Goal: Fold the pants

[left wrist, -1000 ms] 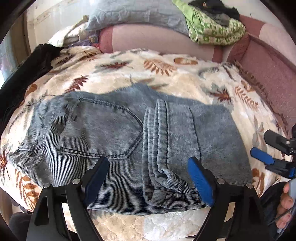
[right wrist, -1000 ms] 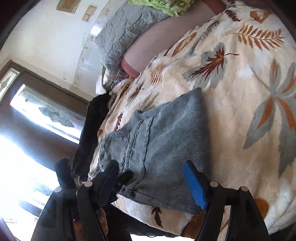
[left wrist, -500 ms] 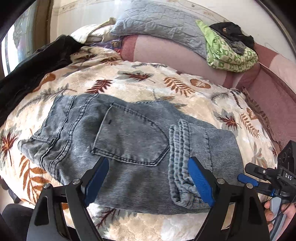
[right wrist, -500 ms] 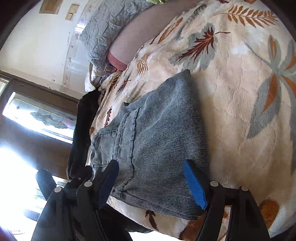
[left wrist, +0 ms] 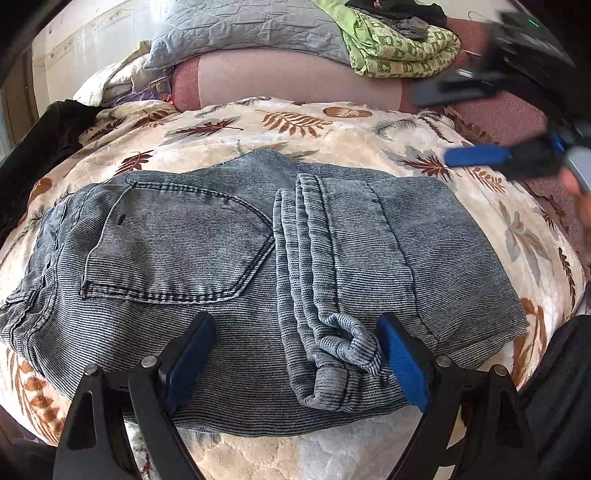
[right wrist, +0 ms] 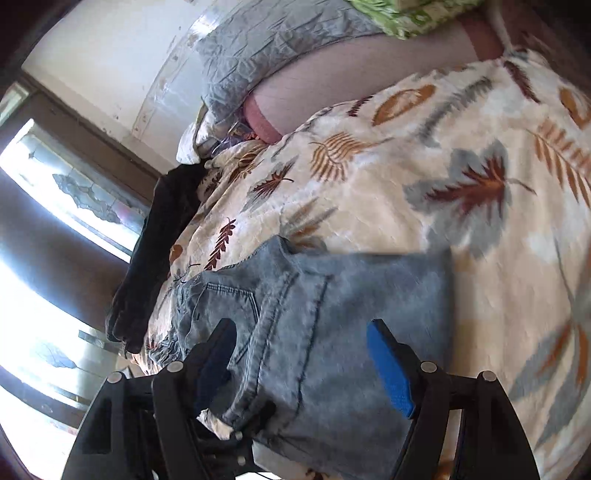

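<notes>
Left wrist view: grey-blue jeans folded flat, pocket up; left gripper, right gripper both wide apart, empty.

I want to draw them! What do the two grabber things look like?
Each gripper, left and right, is black plastic with two long fingers wearing bright blue pads. Small silver bolts dot the black frames. In the left view, the right one has a tiny green light on top.

Folded pants lie on the blanket, pillow behind.
</notes>
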`<state>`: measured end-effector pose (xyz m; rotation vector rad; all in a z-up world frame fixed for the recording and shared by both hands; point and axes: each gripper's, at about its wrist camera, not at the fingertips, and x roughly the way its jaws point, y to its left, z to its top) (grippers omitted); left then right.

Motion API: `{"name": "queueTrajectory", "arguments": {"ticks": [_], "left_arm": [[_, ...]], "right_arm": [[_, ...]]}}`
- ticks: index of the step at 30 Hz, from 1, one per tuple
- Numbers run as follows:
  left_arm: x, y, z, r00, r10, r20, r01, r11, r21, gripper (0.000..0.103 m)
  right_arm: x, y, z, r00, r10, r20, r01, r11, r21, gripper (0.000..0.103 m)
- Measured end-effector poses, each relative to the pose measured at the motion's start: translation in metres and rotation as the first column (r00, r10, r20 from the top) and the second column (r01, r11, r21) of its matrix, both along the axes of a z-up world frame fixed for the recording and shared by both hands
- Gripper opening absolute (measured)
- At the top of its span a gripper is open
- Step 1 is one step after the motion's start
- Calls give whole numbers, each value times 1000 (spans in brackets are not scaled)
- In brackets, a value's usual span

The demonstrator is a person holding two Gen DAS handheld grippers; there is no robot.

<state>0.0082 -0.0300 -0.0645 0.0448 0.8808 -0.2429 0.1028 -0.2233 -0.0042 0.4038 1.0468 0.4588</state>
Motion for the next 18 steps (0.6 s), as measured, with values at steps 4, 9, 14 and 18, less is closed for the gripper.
{"name": "queueTrajectory", "arguments": {"ticks": [4, 9, 14, 18], "left_arm": [[0, 4, 1, 1000, -23, 2, 24, 999, -28, 89], [0, 9, 1, 998, -55, 8, 55, 997, -46, 89], [1, 7, 1, 998, -58, 9, 59, 998, -37, 90], [1, 6, 1, 998, -56, 9, 56, 998, -34, 90]], "right_arm": [[71, 60, -21, 989, 120, -87, -138, 958, -251, 51], [106, 87, -50, 968, 180, -172, -239, 870, -432, 37], [111, 94, -45, 956, 232, -179, -281, 898, -338, 37], [117, 113, -70, 955, 214, -204, -289, 821, -492, 30]]}}
